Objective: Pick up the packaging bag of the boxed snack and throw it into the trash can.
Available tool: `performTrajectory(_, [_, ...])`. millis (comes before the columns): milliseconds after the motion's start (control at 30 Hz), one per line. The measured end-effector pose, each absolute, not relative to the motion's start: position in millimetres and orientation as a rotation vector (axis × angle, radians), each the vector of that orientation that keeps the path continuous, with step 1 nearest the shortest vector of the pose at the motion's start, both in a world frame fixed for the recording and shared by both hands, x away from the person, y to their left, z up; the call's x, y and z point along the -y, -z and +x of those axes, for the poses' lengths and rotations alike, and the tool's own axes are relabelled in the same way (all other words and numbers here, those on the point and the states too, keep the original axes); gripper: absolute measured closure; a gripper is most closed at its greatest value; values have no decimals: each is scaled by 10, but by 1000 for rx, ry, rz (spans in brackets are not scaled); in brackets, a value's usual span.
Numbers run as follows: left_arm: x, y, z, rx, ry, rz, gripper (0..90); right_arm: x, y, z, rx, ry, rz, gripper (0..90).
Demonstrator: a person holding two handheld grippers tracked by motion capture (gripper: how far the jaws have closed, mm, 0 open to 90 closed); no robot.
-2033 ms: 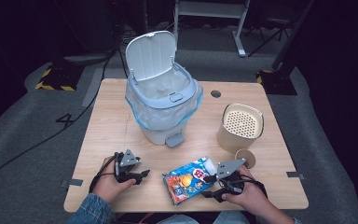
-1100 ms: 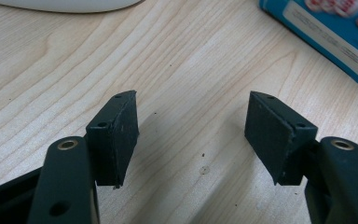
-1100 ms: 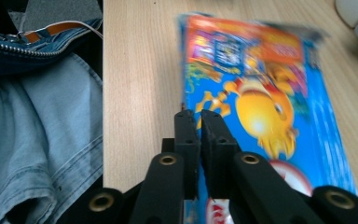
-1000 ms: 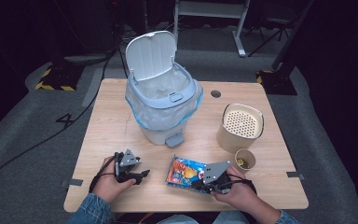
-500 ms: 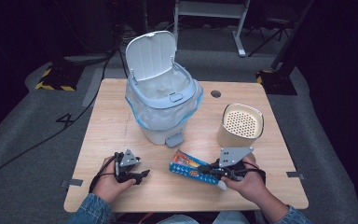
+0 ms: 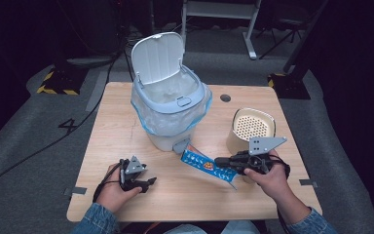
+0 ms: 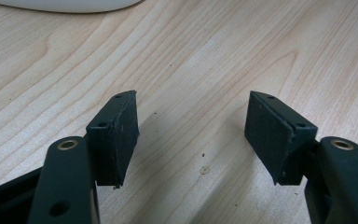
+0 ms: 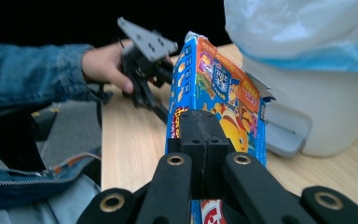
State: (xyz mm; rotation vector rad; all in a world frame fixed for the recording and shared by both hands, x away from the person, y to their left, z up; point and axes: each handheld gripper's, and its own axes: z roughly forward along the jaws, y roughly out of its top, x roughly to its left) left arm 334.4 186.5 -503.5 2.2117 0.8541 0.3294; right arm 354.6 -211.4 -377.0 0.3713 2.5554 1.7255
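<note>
Carrying snack packet (image 6: pixel 207 166) clamped in right tongs (image 6: pixel 220 162) above counter (image 6: pixel 126 117) near lidded bin (image 6: pixel 169 105); left tongs (image 6: pixel 150 182) resting agape; next likely requiring raising over open rim.

Both grippers held low, near the person.
Left gripper (image 6: pixel 148 182) is rested in the left hand (image 6: pixel 113 190), jaws spread wide. Right gripper (image 6: pixel 220 161) is gripped by the right hand (image 6: pixel 271 176), jaws pressed together.

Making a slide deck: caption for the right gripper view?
Right gripper clamps a torn blue printed snack wrapper upright beside the white plastic-lined bin.
</note>
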Motion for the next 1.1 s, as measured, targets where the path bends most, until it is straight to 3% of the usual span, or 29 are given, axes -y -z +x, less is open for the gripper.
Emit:
performTrajectory(700, [-1864,5035,3342,-856,-334,2212,358,2239,3226,3737,-2424,-1971,252,900])
performTrajectory(1100, [-1866,5035,3344,-859,-333,2211,359,2101,2702,3904,-2320,-2029,205,900])
